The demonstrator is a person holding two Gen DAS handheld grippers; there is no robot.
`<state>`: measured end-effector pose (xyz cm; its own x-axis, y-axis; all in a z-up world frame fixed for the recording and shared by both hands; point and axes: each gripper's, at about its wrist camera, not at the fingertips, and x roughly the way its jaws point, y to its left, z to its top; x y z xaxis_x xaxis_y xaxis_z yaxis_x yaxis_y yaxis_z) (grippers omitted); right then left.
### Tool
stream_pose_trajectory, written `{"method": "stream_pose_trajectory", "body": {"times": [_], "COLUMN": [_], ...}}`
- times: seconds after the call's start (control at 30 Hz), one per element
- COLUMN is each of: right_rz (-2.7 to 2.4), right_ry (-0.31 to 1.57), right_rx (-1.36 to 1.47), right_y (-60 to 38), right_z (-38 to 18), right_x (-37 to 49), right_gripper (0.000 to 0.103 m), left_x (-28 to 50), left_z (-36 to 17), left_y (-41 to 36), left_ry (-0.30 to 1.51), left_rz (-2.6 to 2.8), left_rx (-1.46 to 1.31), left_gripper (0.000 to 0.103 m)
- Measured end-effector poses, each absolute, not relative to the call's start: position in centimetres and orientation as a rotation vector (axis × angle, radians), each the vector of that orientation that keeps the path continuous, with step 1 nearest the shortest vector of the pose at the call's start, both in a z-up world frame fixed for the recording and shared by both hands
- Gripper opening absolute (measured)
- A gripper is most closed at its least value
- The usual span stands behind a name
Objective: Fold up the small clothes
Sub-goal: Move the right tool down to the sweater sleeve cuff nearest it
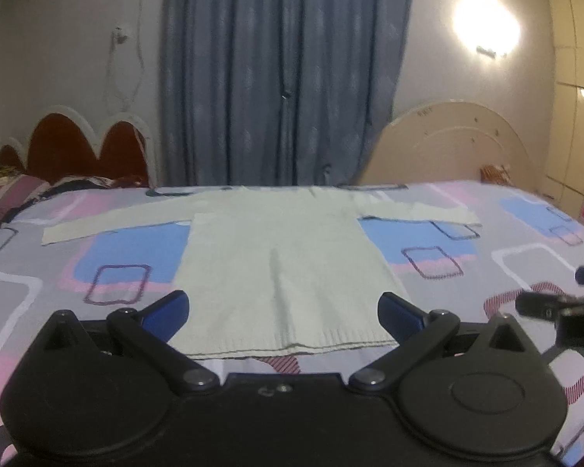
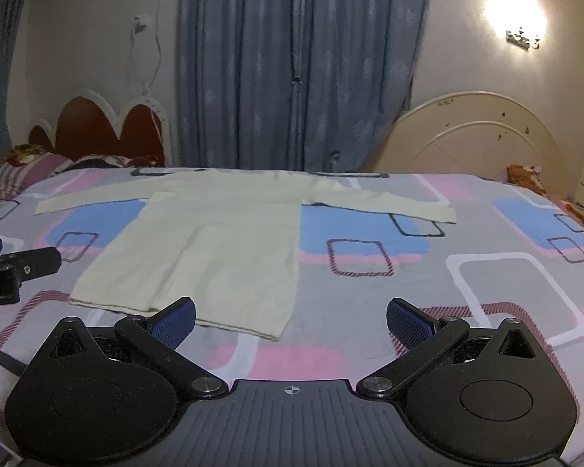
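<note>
A small pale cream knit sweater (image 1: 280, 257) lies flat on the bed, hem toward me, both sleeves spread out sideways. In the right wrist view the sweater (image 2: 214, 249) lies left of centre. My left gripper (image 1: 282, 311) is open and empty, hovering over the sweater's hem, its blue pads wide apart. My right gripper (image 2: 290, 321) is open and empty, above the bedsheet just right of the hem's near corner. The right gripper's tip shows at the right edge of the left wrist view (image 1: 556, 307); the left gripper shows at the left edge of the right wrist view (image 2: 15, 268).
The bedsheet (image 2: 408, 272) is grey with pink, blue and white rectangles. Pillows (image 2: 31, 171) lie at the far left by a red scalloped headboard (image 2: 105, 132). A cream arched board (image 2: 475, 140) leans at the far right. Blue curtains (image 2: 296, 66) hang behind.
</note>
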<state>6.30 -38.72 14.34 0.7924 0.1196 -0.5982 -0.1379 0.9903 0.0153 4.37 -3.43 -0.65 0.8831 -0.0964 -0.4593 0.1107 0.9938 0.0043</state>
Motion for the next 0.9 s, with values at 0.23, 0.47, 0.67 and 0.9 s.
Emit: {"method": "stream_pose_trajectory", "body": {"times": [0.23,0.47,0.67,0.9], "right_rz": [0.064,0.052,0.001,-0.026], "right_ry": [0.671,0.717,0.707,0.64], "right_rx": [-0.03,0.052,0.073,0.067], "right_y": [-40.7,-42.4,-43.6,-45.3], "right_z": [13.3,11.7,10.5,9.1], "right_x": [8.7,11.4,16.1,23.3], "right_gripper": [0.103,0.103,0.103,0.102], "left_x": [7.8,11.8,15.6,22.3], "left_z": [-2.2,-3.7,-4.3,-4.4], "left_y": [-3.7,-3.9,-3.8,-2.8], "left_ry": [0.549,0.583,0.588,0.526], "left_rz": [-0.192,-0.127,-0.167,-0.054], "left_rx": [-0.03,-0.052,-0.033,-0.003], "left_gripper": [0.103,0.103,0.102,0.094]}}
